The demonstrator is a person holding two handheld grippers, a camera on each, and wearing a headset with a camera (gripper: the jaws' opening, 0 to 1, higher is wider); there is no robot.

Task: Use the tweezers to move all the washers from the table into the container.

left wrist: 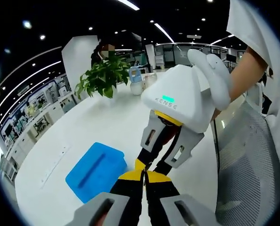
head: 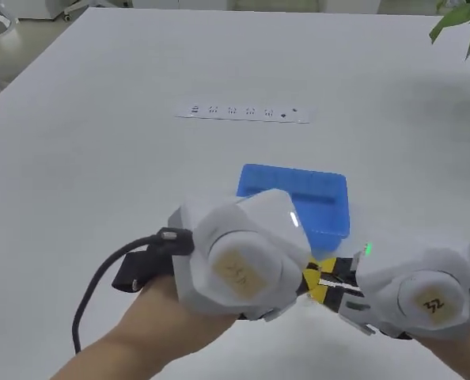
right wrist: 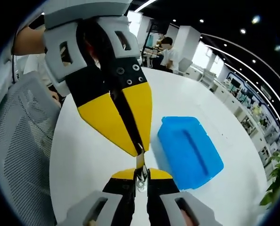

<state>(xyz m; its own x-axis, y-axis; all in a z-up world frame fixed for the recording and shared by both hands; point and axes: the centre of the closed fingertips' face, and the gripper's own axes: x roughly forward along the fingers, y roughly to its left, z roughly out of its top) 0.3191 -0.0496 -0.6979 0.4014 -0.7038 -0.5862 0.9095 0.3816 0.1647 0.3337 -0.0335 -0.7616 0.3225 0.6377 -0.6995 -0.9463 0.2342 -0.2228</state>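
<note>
- Head view: the blue container is sitting on the white worktop, just beyond the two tools. I am seeing only plain blue inside it and cannot make out any contents. A white power strip is lying farther back.
- Head view: the left tool and the right tool are pointing at each other, tips meeting. A thin pale line, the tweezers, is running crosswise between them, roughly parallel to the container's near wall.
- Left gripper view: the left tool is showing its jaws drawn narrow, with a dark slit between them. The right tool is coming in nose to nose. The container is lying to the left on the worktop.
- Right gripper view: the right tool is clamping narrowly on the tweezers. Their long axis is running straight ahead along the jaws. The far end is entering the tip of the left tool, whose yellow jaws are closing to a thin line on it. The container is lying to the right.
</note>
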